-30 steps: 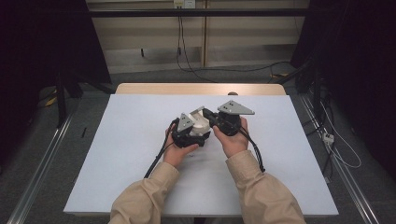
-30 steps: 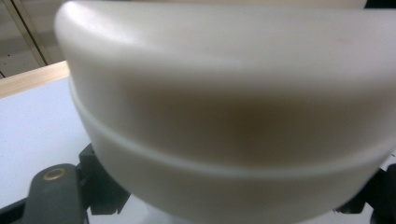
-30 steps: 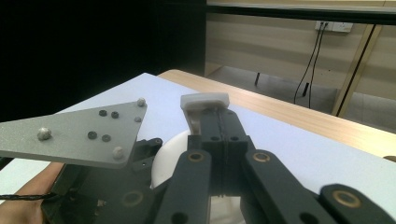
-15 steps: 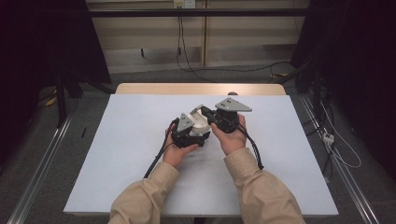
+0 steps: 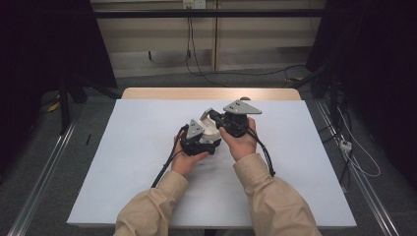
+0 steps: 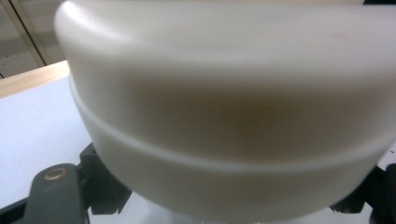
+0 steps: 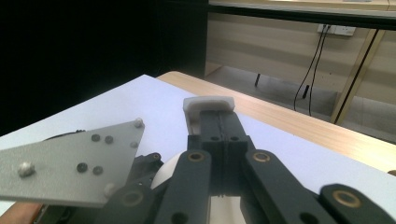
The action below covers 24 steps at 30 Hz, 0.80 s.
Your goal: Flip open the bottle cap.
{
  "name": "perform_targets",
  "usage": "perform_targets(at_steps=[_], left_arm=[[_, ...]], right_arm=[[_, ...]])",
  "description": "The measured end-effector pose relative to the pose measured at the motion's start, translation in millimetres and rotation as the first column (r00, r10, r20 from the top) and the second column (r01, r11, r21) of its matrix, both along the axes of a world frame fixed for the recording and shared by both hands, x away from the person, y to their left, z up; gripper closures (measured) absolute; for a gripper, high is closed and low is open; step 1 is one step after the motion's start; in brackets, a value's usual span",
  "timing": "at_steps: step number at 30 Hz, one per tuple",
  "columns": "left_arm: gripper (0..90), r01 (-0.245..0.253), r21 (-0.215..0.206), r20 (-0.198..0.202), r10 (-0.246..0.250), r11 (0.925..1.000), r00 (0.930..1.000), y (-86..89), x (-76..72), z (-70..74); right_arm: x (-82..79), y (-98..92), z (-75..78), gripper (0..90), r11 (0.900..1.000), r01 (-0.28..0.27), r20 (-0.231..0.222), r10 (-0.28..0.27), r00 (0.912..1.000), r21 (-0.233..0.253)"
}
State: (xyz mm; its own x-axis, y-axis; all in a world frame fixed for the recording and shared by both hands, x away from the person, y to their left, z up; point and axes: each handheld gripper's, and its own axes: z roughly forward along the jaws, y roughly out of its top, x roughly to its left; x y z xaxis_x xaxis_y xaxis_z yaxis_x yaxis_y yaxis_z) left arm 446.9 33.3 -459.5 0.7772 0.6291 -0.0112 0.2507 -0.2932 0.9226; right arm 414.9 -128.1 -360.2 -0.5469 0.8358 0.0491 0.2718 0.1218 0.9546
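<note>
Both hands hold the grippers close together over the middle of the white table [image 5: 123, 162]. A white round container [image 5: 210, 131] sits between them. Seen very close in the left gripper view, the container [image 6: 224, 116] has a black jaw at each lower side, so my left gripper [image 5: 202, 142] is shut on its body. My right gripper [image 7: 209, 112] has its jaws pressed together, pinching a small white tab [image 7: 208, 103] at their tips, above the container's curved side [image 7: 168, 173]. In the high view my right gripper [image 5: 216, 119] meets the container from the right.
The left gripper's grey plate [image 7: 70, 161] lies just left of the right jaws. The table's wooden far edge [image 5: 211, 93] borders the white surface. Cables [image 5: 164, 164] trail back along both beige sleeves. Dark floor and rails flank the table.
The right gripper has drifted slightly away from the person and a little left, still pinching the tab. The left hand and the container have barely moved.
</note>
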Motion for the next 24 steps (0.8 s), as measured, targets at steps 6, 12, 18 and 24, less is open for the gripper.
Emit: perform_targets(at_steps=[6,12,18,24], left_arm=[[18.5,-0.002,-0.010,-0.006,0.002,0.9999,1.0000,0.8,0.7,0.0],[18.4,0.006,-0.018,-0.013,-0.007,0.9998,0.9999,2.0,1.3,0.1],[14.5,0.018,0.004,-0.013,-0.018,0.9998,0.9997,6.5,1.4,2.8],[12.5,0.026,0.013,-0.014,-0.026,0.9996,0.9996,11.8,1.1,6.4]], right_arm=[[2.1,1.8,0.8,90.0,1.000,0.000,0.002,0.000,1.0000,-0.005],[2.1,3.4,0.8,90.0,1.000,-0.003,0.003,0.003,1.0000,-0.014],[1.9,2.7,0.9,90.0,1.000,0.002,0.003,-0.002,1.0000,-0.009],[1.7,2.8,1.1,90.0,1.000,0.004,0.004,-0.004,1.0000,-0.010]])
